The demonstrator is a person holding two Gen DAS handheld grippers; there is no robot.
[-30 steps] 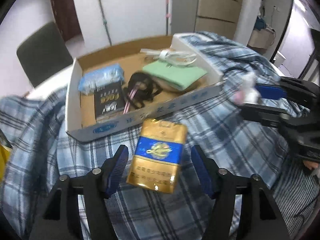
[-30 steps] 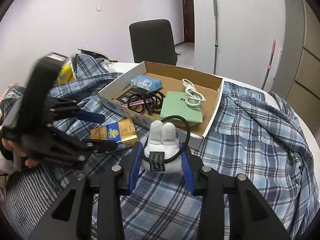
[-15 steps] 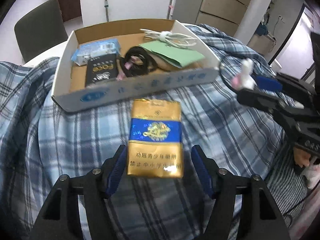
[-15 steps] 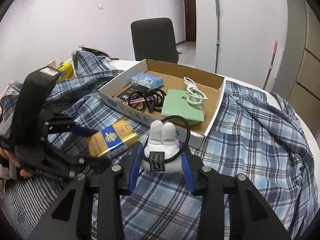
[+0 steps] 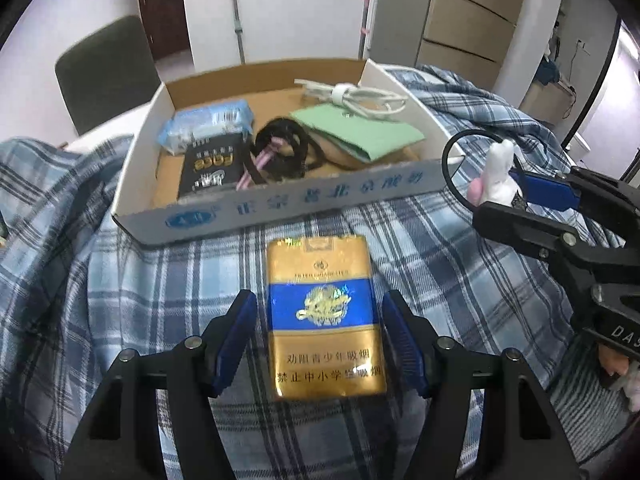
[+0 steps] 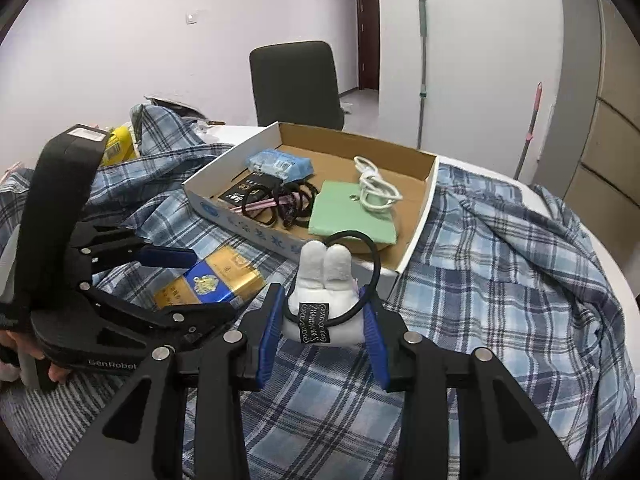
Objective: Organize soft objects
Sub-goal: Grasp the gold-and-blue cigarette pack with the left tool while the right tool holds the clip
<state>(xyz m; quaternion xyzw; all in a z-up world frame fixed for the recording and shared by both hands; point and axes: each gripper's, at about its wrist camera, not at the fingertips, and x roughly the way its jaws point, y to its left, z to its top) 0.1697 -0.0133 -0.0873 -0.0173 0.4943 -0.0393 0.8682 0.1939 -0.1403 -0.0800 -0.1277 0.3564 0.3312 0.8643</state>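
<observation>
**Two grippers above the plaid cloth, one pack and one plush toy**

From left to right, I saw my left gripper (image 5: 316, 332) straddling a gold-and-blue cigarette pack (image 5: 325, 316). Its blue pads stood on either side of the pack with a gap at each edge, so the jaws were released and gripped nothing. The pack lay flat on the plaid cloth (image 5: 400, 240), just in front of the cardboard box (image 5: 280, 204). Inside the box I noted a blue tissue packet (image 5: 208, 122), a black pack (image 5: 210, 168), black hair ties (image 5: 282, 152), a green pouch (image 5: 360, 132) and a coiled white cable (image 5: 356, 96). Farther right, my right gripper (image 6: 324, 320) was clenched on a white plush rabbit (image 6: 324, 292) fitted with a black elastic loop (image 6: 370, 256), held near the box's front corner.
</observation>
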